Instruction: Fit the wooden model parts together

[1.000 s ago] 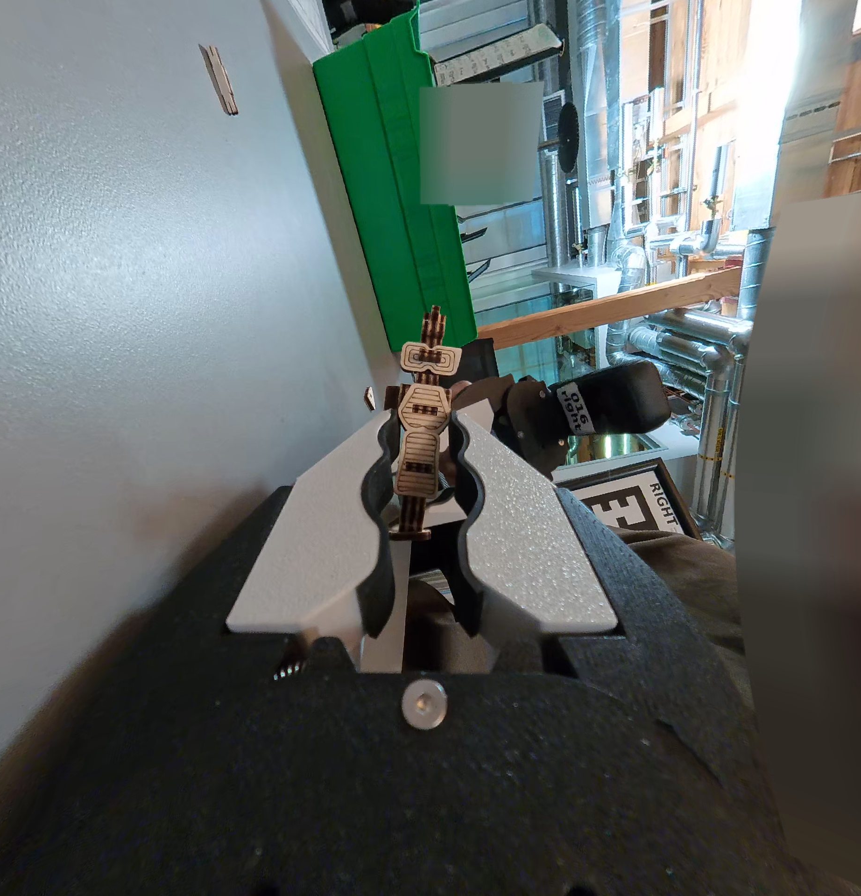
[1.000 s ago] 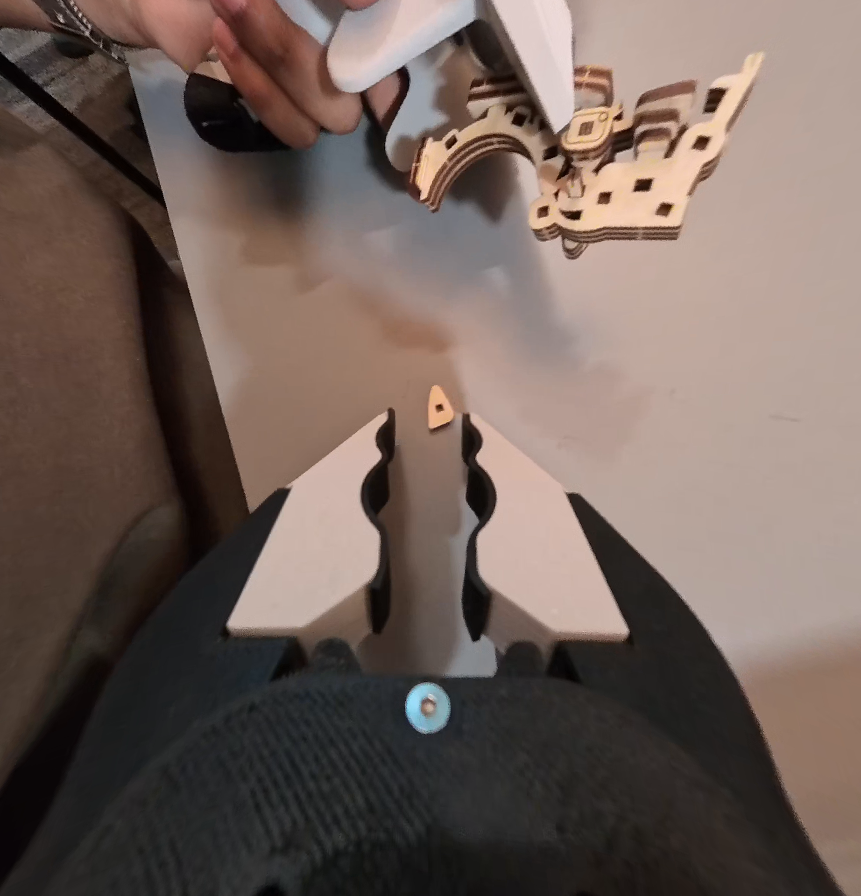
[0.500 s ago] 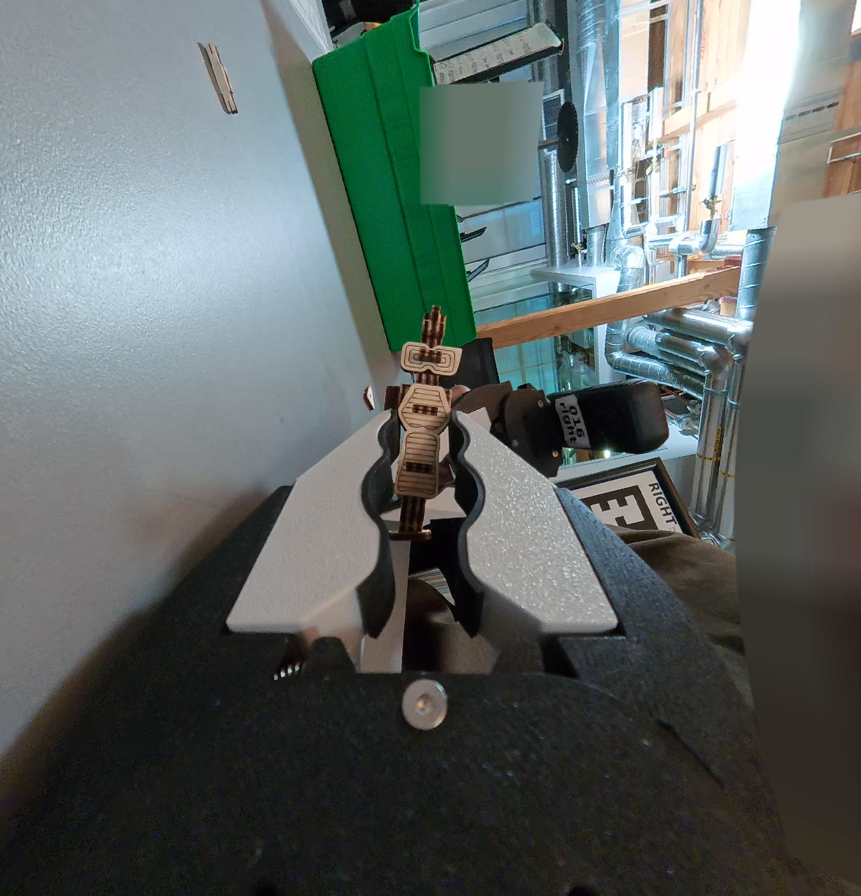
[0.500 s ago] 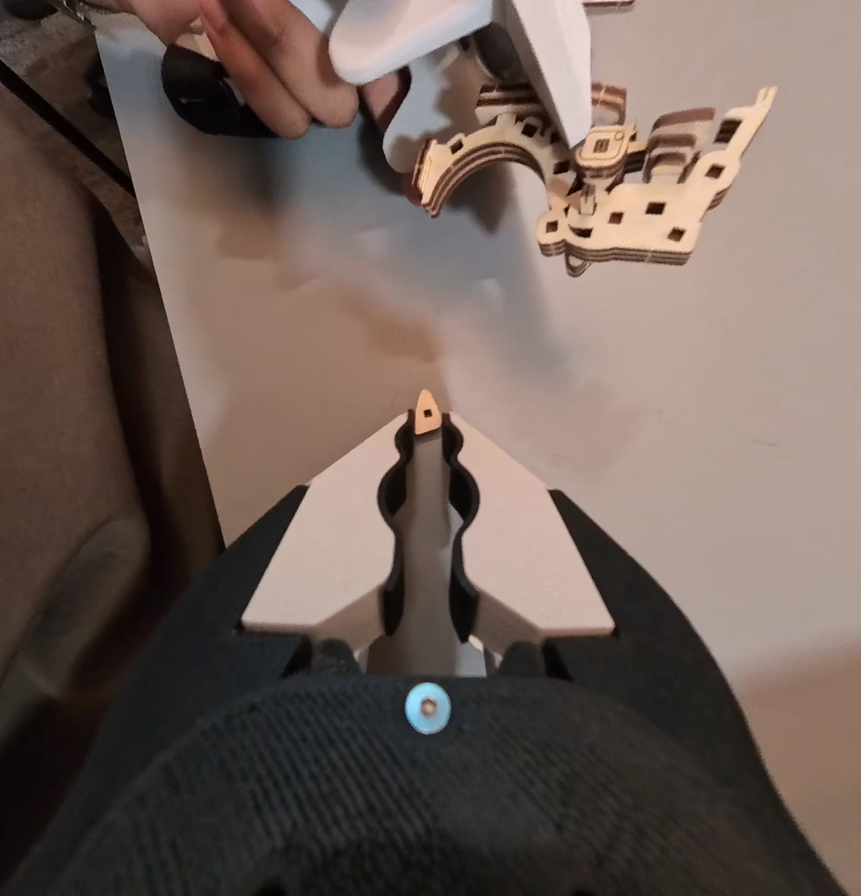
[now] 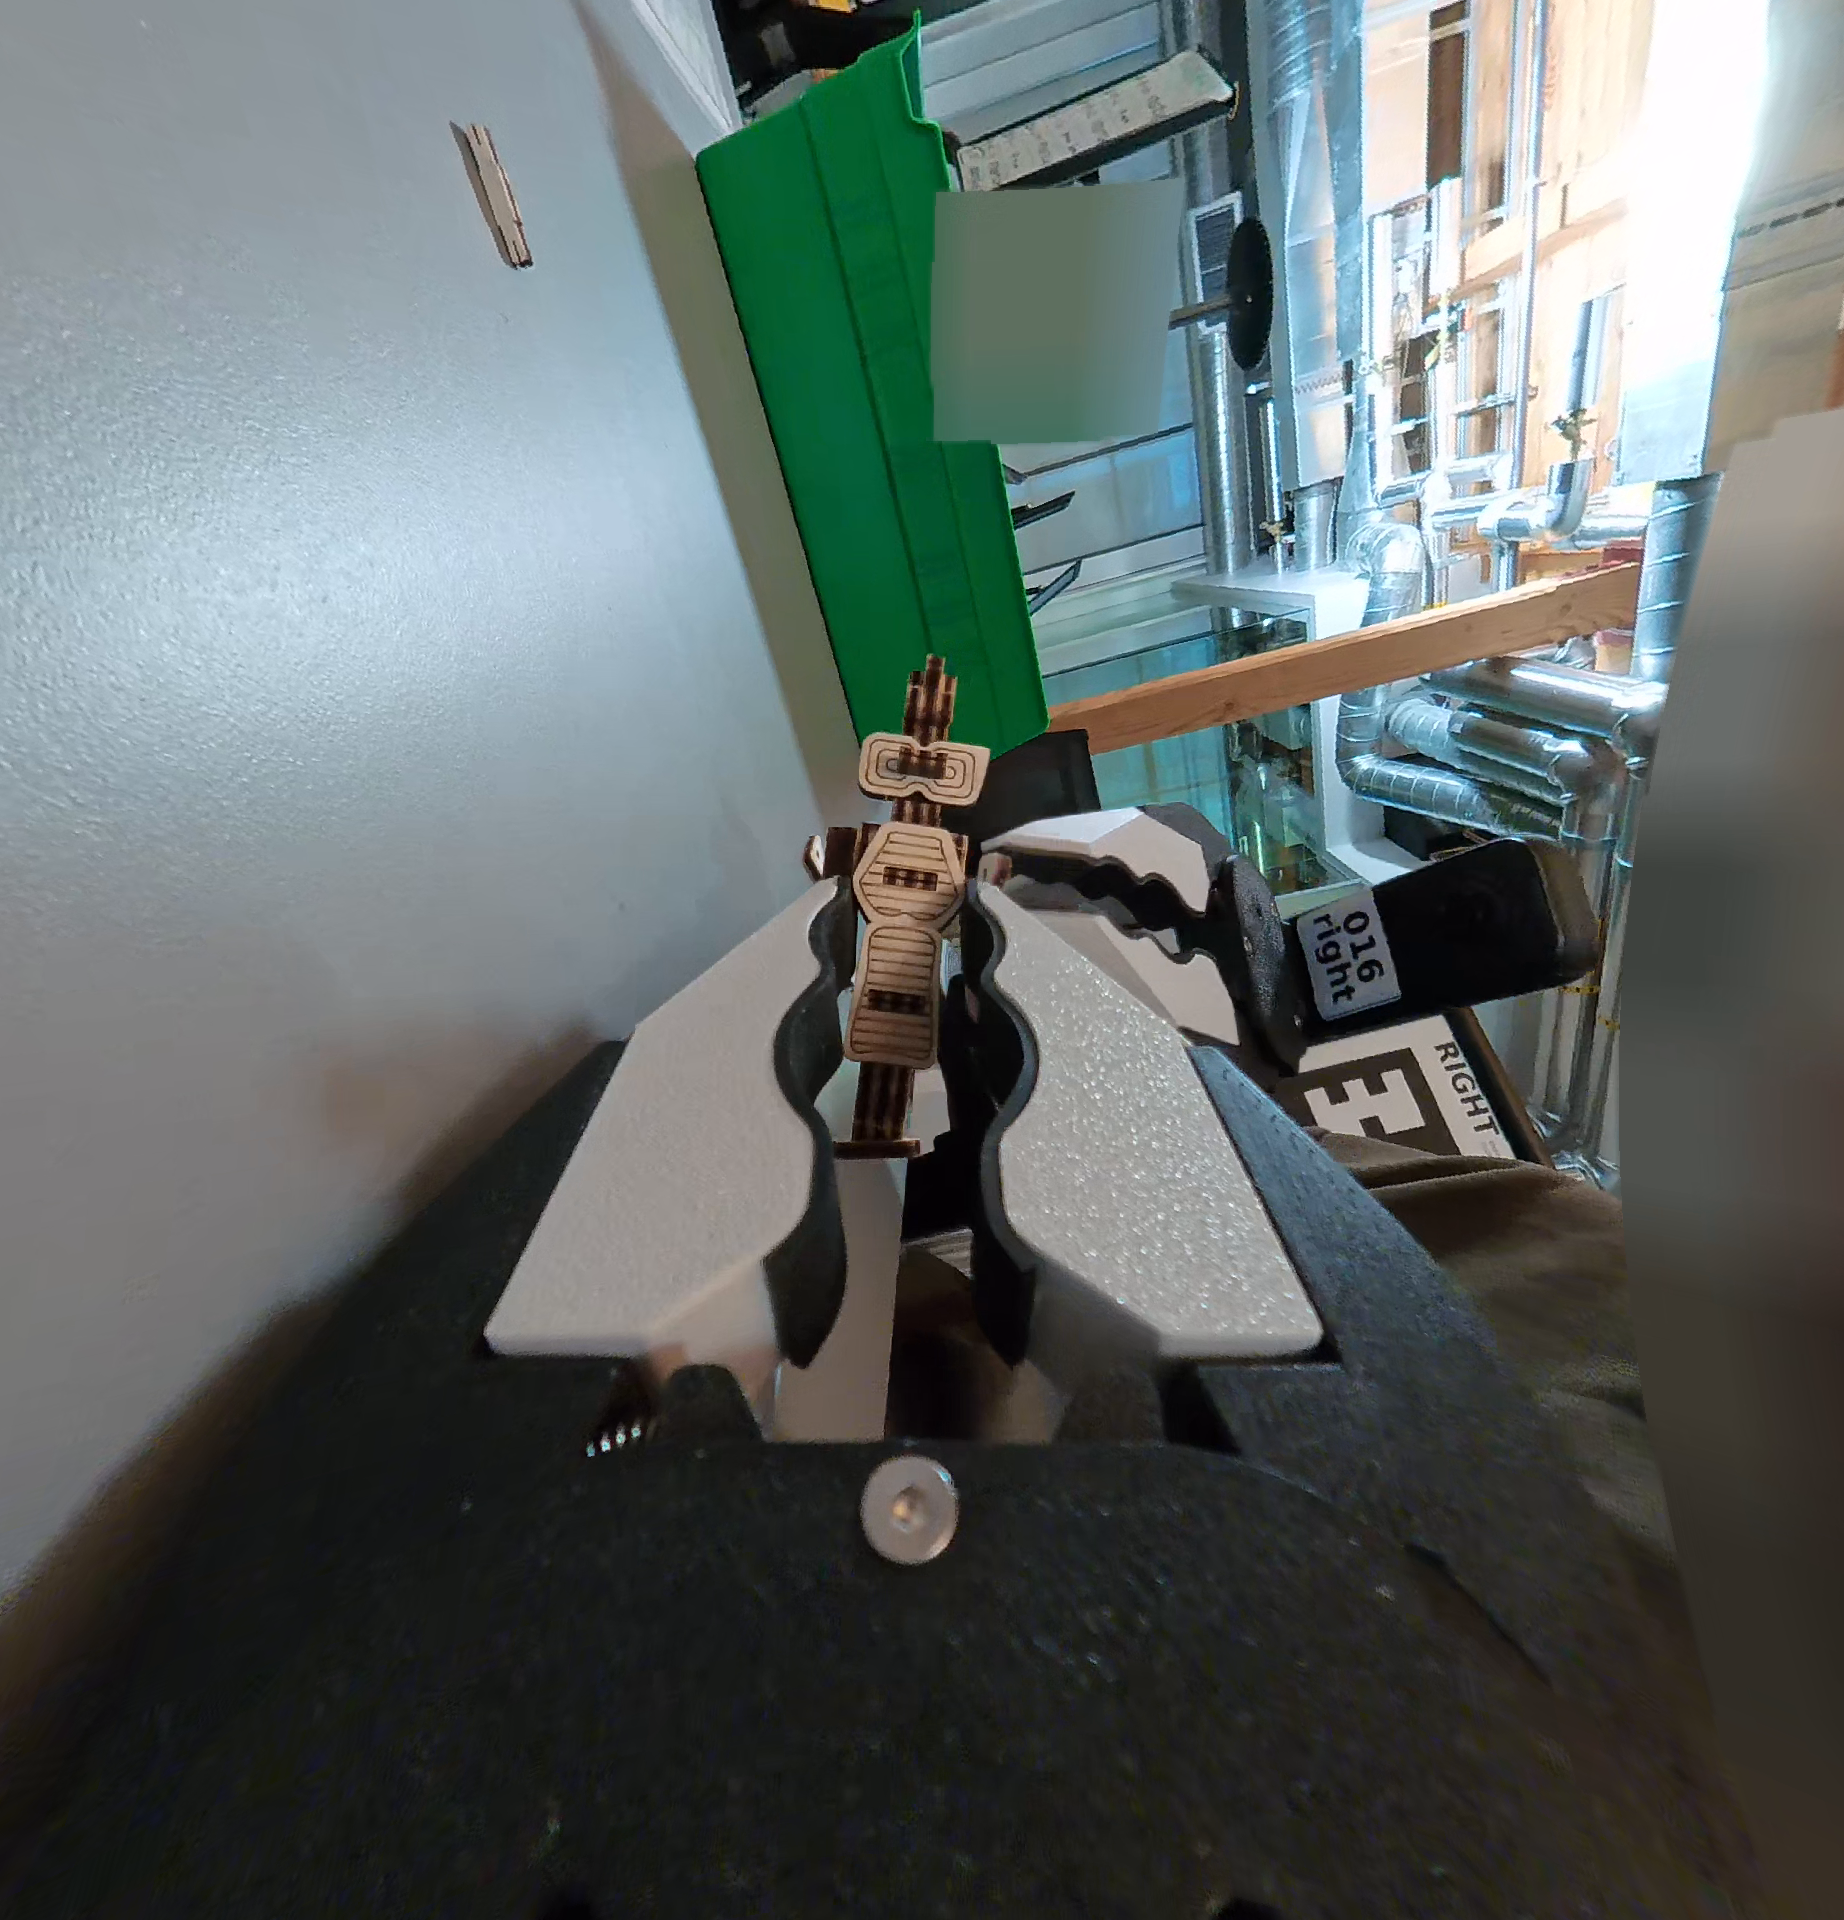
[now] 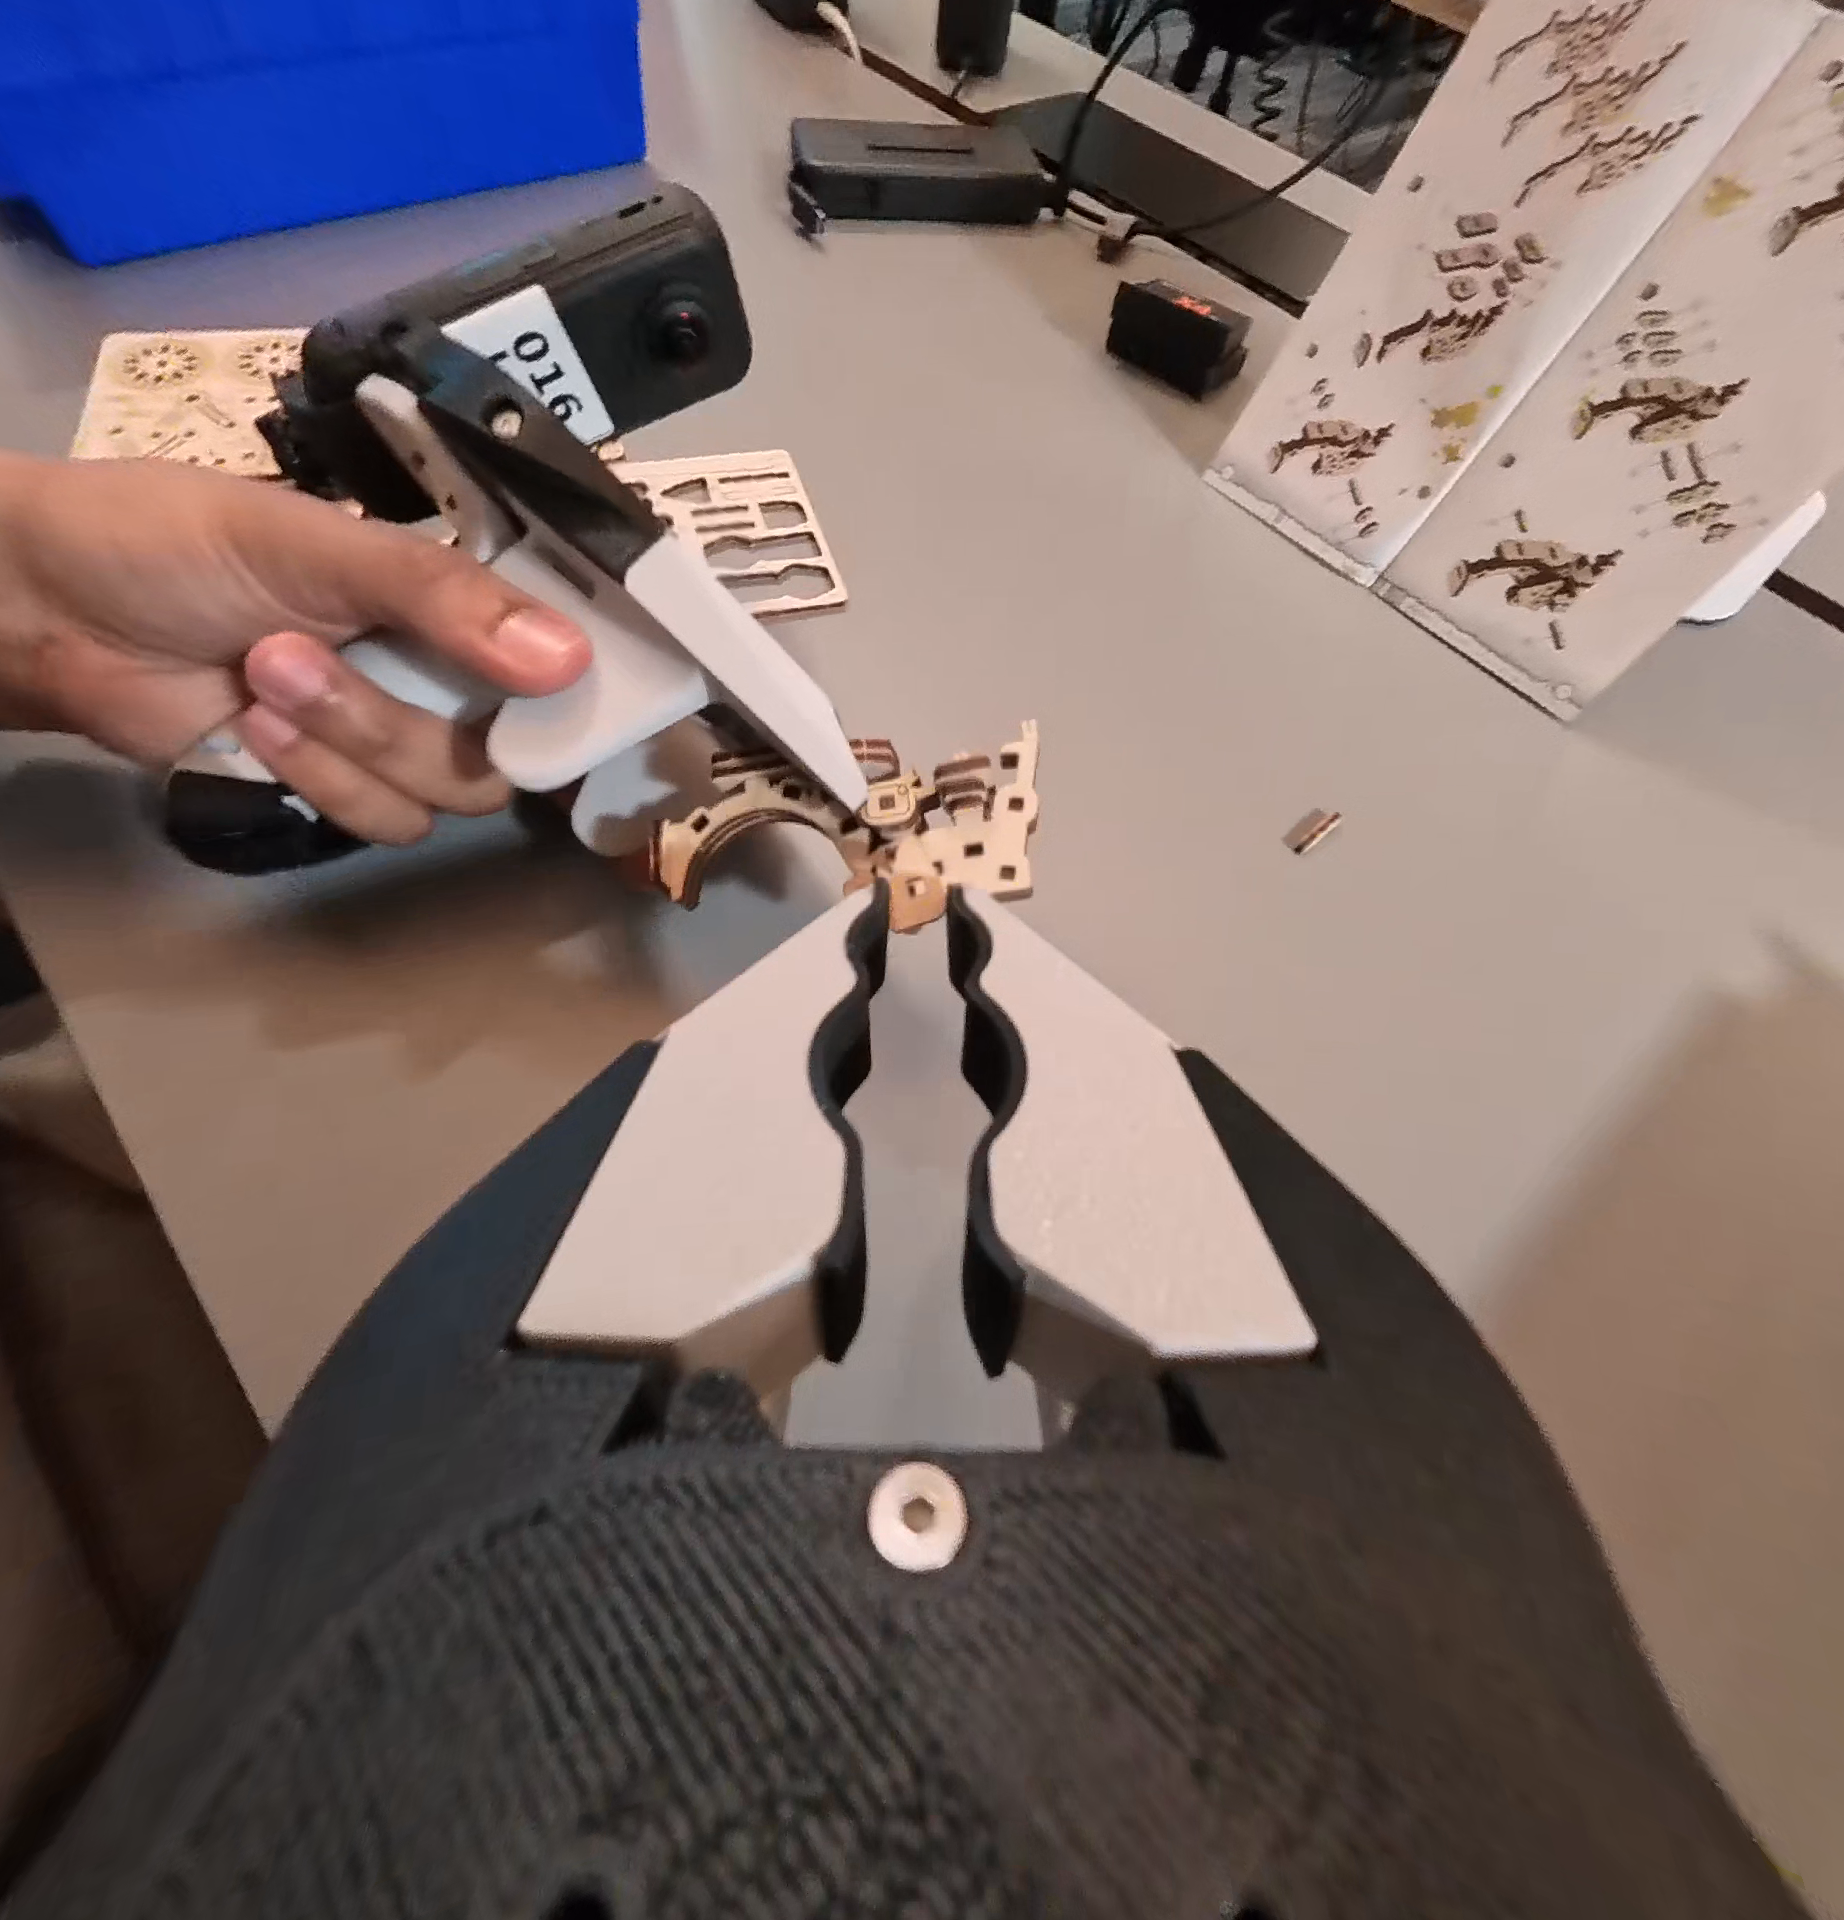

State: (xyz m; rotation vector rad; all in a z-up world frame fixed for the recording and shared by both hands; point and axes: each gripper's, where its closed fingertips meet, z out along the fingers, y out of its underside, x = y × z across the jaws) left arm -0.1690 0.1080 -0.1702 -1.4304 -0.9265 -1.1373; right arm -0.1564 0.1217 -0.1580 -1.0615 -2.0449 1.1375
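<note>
My left gripper (image 5: 902, 894) is shut on the wooden model (image 5: 902, 935), which shows edge-on between its fingers. In the right wrist view a hand (image 6: 222, 623) holds that left gripper (image 6: 845, 795), and the layered wooden model (image 6: 991, 842) hangs from its tips above the grey table (image 6: 1365, 1091). My right gripper (image 6: 913, 906) is shut on a small wooden piece (image 6: 916, 896) and holds it right against the model's underside. The right gripper's fingers also show just right of the model in the left wrist view (image 5: 1001, 860).
Punched wooden part sheets (image 6: 762, 530) lie behind the hand. Instruction pages (image 6: 1572, 364) stand at the right. A blue bin (image 6: 274, 104), a black box (image 6: 913, 171) and a loose small wooden piece (image 6: 1313, 831) are on the table. A green bin (image 5: 876, 416) is beyond the model. Only a small space, under 4 cm, lies between the two pairs of fingers.
My right gripper shut on the small wooden piece that lay on the table, lifted it and brought it up to the model. The left gripper kept hold of the model.
</note>
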